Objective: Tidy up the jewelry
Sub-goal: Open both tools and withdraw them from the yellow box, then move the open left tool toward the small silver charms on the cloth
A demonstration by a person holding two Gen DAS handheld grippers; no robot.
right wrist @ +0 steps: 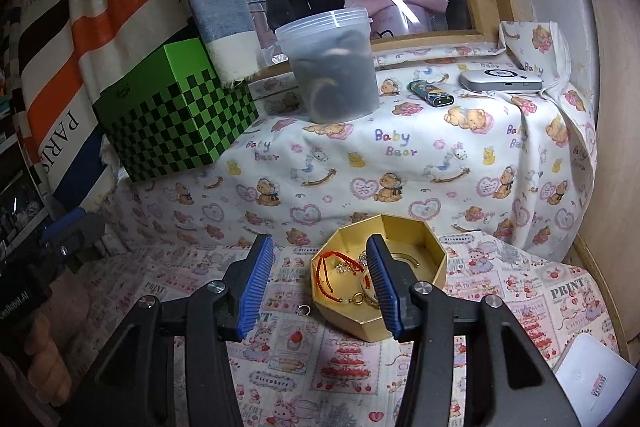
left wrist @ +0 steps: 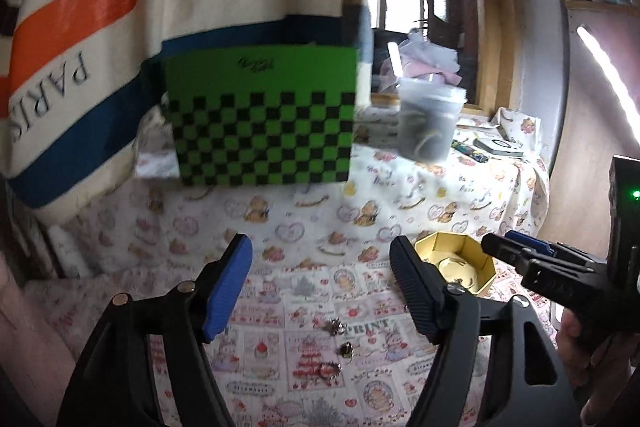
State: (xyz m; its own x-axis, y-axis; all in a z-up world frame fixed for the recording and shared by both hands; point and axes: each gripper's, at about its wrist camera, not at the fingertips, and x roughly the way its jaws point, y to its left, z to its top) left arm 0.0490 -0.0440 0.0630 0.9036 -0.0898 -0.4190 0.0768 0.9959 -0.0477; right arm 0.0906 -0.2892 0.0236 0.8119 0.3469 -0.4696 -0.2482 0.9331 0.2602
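Observation:
A gold octagonal box [right wrist: 434, 269] sits open on the printed cloth and also shows in the left wrist view [left wrist: 486, 273]. It holds a red cord bracelet [right wrist: 328, 277], gold bangles and small charms. My right gripper [right wrist: 320, 281] is open and empty above the box's near left rim. A small ring [right wrist: 304, 311] lies on the cloth left of the box. My left gripper [left wrist: 322, 283] is open and empty above three small loose pieces: one charm [left wrist: 334, 327], another charm [left wrist: 346, 349] and a ring piece [left wrist: 330, 369].
A green checkered box [right wrist: 172, 115] stands at the back left against a striped bag [left wrist: 80, 39]. A translucent plastic tub [right wrist: 334, 67], a lighter [right wrist: 430, 94] and a white device [right wrist: 500, 79] sit on the raised ledge. A white card [right wrist: 592, 375] lies at the near right.

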